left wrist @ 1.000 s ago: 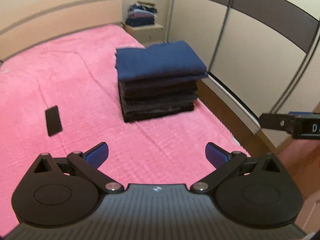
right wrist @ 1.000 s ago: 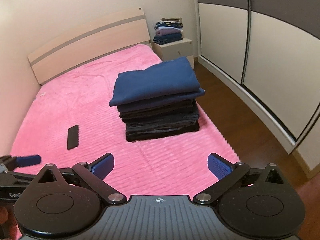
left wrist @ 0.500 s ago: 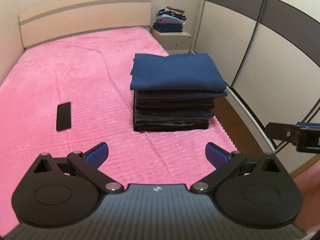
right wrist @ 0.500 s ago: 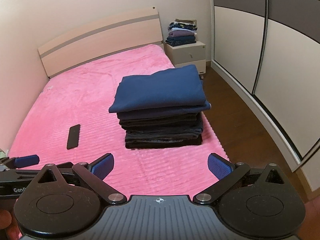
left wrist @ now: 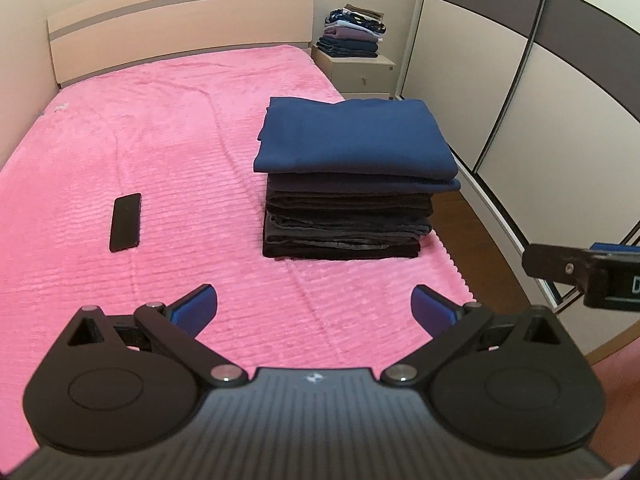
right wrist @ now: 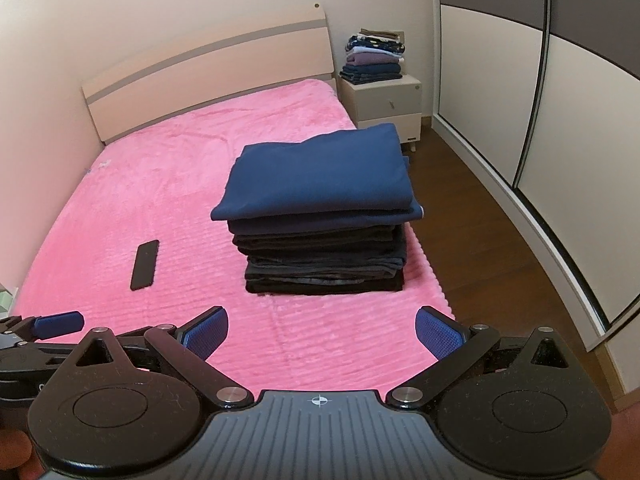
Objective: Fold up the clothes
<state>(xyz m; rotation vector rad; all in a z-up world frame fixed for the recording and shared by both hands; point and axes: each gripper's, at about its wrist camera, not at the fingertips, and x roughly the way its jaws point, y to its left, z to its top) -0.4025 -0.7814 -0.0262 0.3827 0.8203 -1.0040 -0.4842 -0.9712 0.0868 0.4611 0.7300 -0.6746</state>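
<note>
Pink ribbed bedding (left wrist: 168, 168) covers the bed across most of the left wrist view, with a pale wooden headboard (left wrist: 180, 28) at the far end. Straight ahead of the left gripper (left wrist: 314, 306), a little to the right of the line between its jaws, stands a stack of folded clothes (left wrist: 352, 184) — a blue piece on top, darker ones beneath — resting on the bedding near the bed's right edge. The jaws are spread wide with nothing between them, hovering short of the stack and apart from it. Ahead and to the left of the left jaw lies a black phone (left wrist: 125, 222), flat on the bedding. Far beyond the stack, a second pile of clothes (left wrist: 354, 36) sits on a nightstand (left wrist: 358, 74). Part of the right gripper (left wrist: 588, 270) juts in at the right edge.

From the right wrist view, the stack of folded clothes (right wrist: 324, 216) is again dead ahead of the right gripper (right wrist: 322, 332), whose jaws are also spread and hold nothing. The phone (right wrist: 145, 264) lies ahead, left of the left jaw. A sliding wardrobe (right wrist: 560, 92) runs along the right — wooden floor (right wrist: 492, 240) between it and the bed. The left gripper's blue pad (right wrist: 60, 323) shows at the left edge.
</note>
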